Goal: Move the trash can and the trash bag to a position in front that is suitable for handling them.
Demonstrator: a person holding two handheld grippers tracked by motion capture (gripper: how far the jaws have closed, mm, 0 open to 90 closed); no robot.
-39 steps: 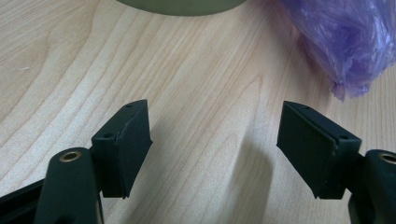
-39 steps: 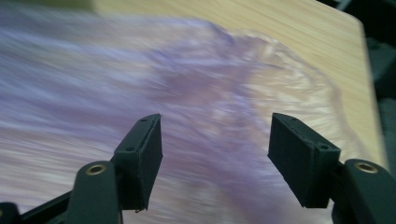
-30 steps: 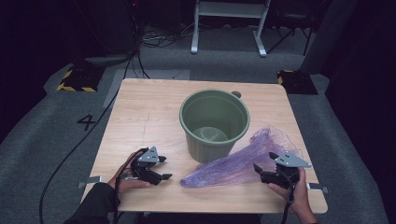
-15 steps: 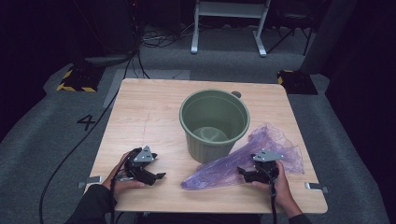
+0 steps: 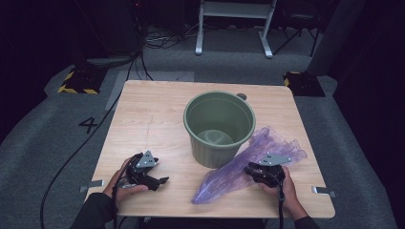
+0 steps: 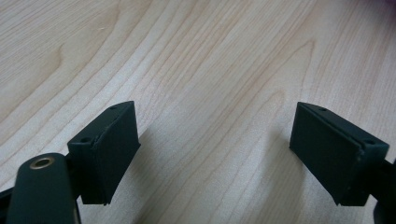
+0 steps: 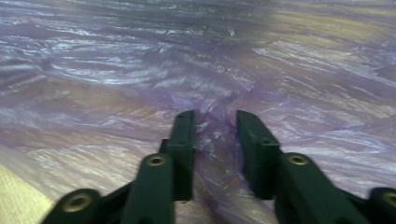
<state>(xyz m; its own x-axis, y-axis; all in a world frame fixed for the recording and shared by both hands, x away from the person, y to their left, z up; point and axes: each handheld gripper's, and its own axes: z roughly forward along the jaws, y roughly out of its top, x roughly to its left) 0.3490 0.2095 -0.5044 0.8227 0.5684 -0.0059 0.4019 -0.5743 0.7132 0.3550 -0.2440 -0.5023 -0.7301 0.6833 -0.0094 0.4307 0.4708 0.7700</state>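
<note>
A crumpled purple plastic bag (image 5: 224,180) lies on the wooden table (image 5: 153,114), leaning against the right front of a green bucket (image 5: 215,153). My right gripper (image 5: 250,171) rests on the bag's middle. Its jaws have just been closing, and the narrow gap left between them (image 7: 215,122) holds a bunched fold of the purple film (image 7: 140,70), which both pads touch. My left gripper (image 5: 160,181) lies at the table's front left, well away from the bag. In the left gripper view its jaws stand wide open (image 6: 215,135) over bare wood.
The bucket stands upright in the table's middle, and nothing can be seen inside it. Metal brackets (image 5: 91,184) stick out at both front corners. Beyond the table are grey floor, cables and a white stand's legs (image 5: 234,28).
My right gripper has moved left and down onto the bag and its jaws have narrowed around a fold. The left gripper has stayed about where it was, jaws a little wider.
</note>
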